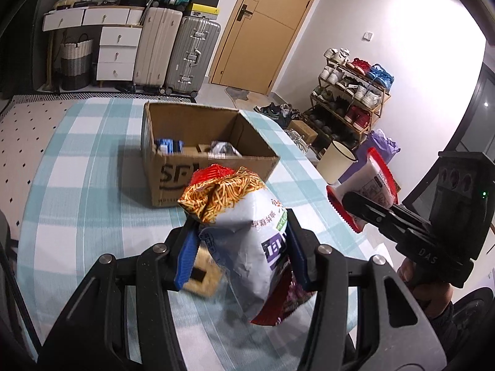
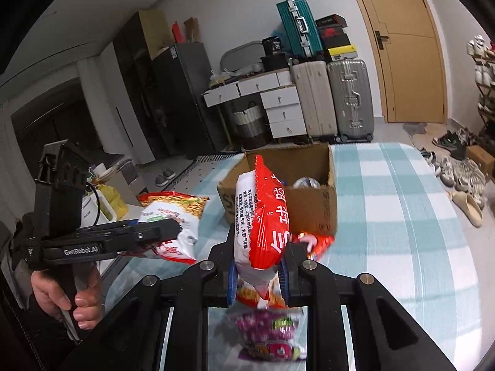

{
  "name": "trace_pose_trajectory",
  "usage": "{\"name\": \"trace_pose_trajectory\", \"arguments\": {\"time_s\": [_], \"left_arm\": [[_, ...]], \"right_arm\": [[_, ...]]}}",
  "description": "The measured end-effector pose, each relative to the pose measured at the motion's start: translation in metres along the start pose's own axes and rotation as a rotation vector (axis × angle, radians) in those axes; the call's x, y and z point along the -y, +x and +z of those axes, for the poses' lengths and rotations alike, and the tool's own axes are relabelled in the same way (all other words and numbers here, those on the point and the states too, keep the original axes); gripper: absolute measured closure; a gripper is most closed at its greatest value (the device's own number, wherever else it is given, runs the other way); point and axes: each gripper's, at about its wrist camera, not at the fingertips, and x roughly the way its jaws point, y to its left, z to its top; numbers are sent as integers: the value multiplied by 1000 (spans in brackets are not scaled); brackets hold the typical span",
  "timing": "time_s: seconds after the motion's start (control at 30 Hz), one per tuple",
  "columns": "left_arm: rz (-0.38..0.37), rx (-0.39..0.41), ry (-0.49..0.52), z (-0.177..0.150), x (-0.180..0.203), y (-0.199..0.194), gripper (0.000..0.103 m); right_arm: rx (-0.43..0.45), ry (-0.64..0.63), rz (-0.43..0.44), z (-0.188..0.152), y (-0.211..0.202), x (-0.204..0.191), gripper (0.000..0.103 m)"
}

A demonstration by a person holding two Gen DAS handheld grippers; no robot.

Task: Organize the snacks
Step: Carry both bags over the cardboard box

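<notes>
My left gripper (image 1: 243,241) is shut on a white snack bag with a noodle print (image 1: 244,216), held above the checked tablecloth. The right wrist view shows the same bag (image 2: 173,213) in the left gripper (image 2: 174,230). My right gripper (image 2: 258,278) is shut on a red-and-white packet (image 2: 263,216), also lifted off the table. From the left wrist view, that packet (image 1: 371,179) and the right gripper (image 1: 355,204) appear at the right. An open cardboard box (image 1: 210,154) with a few items inside stands just beyond both bags; its front wall (image 2: 309,207) faces me.
On the tablecloth (image 1: 92,201) lie a purple packet (image 2: 269,334), a red packet (image 2: 320,242) by the box, and a tan item (image 1: 201,275). Suitcases (image 1: 191,55), white drawers (image 1: 116,52), a shoe rack (image 1: 349,99) and a white bucket (image 1: 335,160) stand off the table.
</notes>
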Motion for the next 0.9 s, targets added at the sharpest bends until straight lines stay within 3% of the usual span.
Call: {"name": "trace_pose_trajectory", "arguments": {"time_s": [0.53, 0.9], "left_arm": [[25, -1, 49, 96, -1, 43, 55], [51, -37, 69, 149, -15, 103, 55]], "right_arm": [[-17, -27, 55, 77, 54, 14, 82], [-55, -26, 72, 115, 113, 34, 82]]}}
